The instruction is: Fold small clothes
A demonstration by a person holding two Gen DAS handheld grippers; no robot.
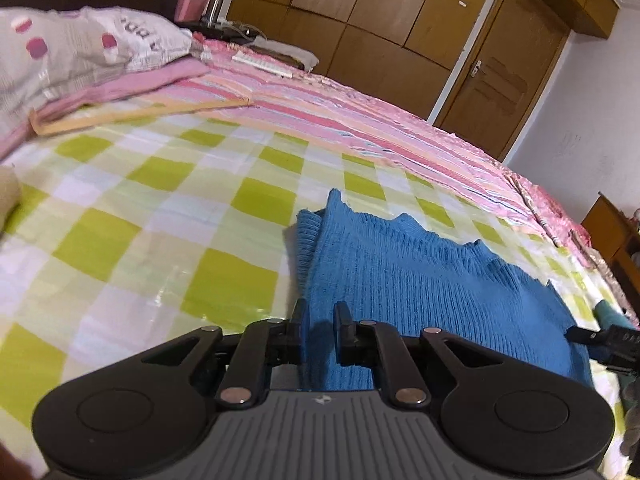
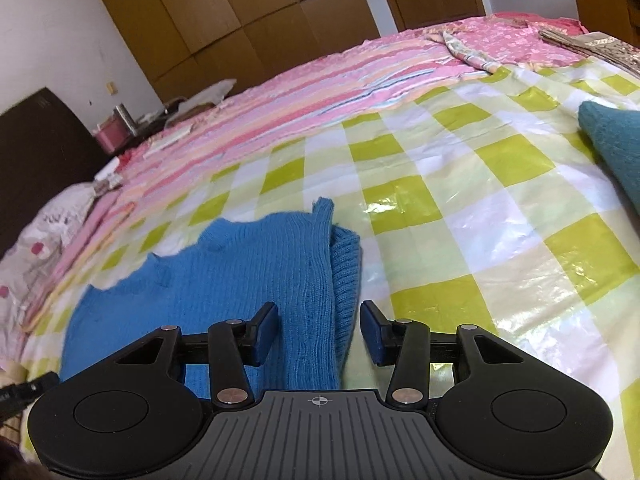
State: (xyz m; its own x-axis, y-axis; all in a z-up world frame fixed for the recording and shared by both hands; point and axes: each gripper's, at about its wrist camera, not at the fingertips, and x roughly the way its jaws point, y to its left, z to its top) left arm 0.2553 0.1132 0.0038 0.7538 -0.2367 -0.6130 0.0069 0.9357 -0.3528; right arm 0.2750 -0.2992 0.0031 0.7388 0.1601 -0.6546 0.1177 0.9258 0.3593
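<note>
A small blue knitted sweater [image 1: 404, 280] lies partly folded on the green-and-white checked cover [image 1: 160, 208]; it also shows in the right wrist view [image 2: 224, 276]. My left gripper [image 1: 320, 316] hovers over the sweater's near left edge, its jaws a narrow gap apart with knit showing between them and nothing pinched. My right gripper [image 2: 320, 320] is open wide, its jaws on either side of the sweater's folded right edge with its ribbed hem [image 2: 344, 280]. The right gripper's tip [image 1: 600, 340] shows at the right edge of the left wrist view.
A teal knitted garment [image 2: 616, 140] lies at the right. A pink striped blanket [image 1: 360, 116] covers the bed's far side, with a pillow [image 1: 72, 48] at the head. Wooden wardrobes [image 1: 360, 8] and a door [image 1: 500, 80] stand beyond the bed.
</note>
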